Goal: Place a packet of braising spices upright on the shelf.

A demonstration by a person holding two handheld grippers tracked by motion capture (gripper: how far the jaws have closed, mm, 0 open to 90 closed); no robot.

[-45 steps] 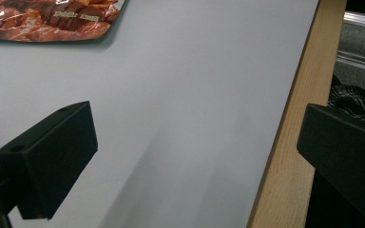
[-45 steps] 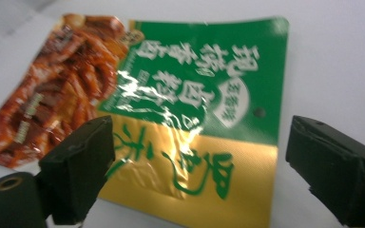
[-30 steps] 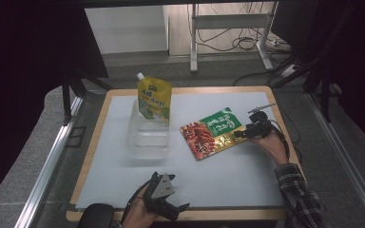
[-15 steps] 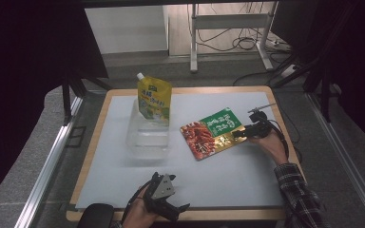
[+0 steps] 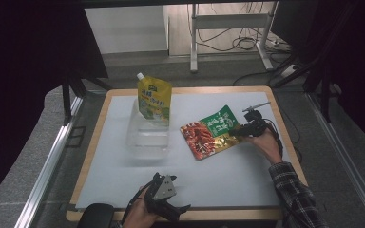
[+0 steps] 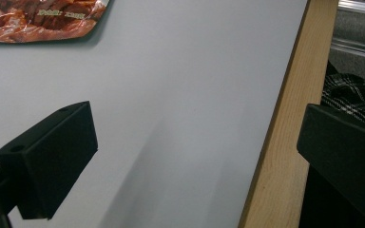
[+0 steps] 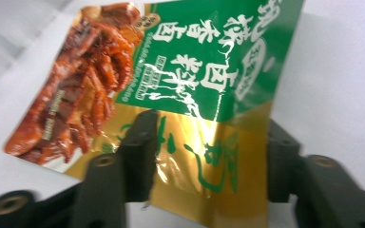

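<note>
— What's printed on the snack packet (image 5: pixel 213 133)?
— White Chinese characters on green, right of the clear container (image 5: pixel 148 135).
— The right gripper (image 5: pixel 245 129)?
— Jaws just closing about its gold corner; left gripper (image 5: pixel 171 205) spread, empty.

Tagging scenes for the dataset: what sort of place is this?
Probably a lab data-collection bench, not a kitchen: a wood-rimmed table with a white mat, dark screening around it, metal frame legs and loose cables on the floor behind, and a snack packet laid out as a prop.
</note>
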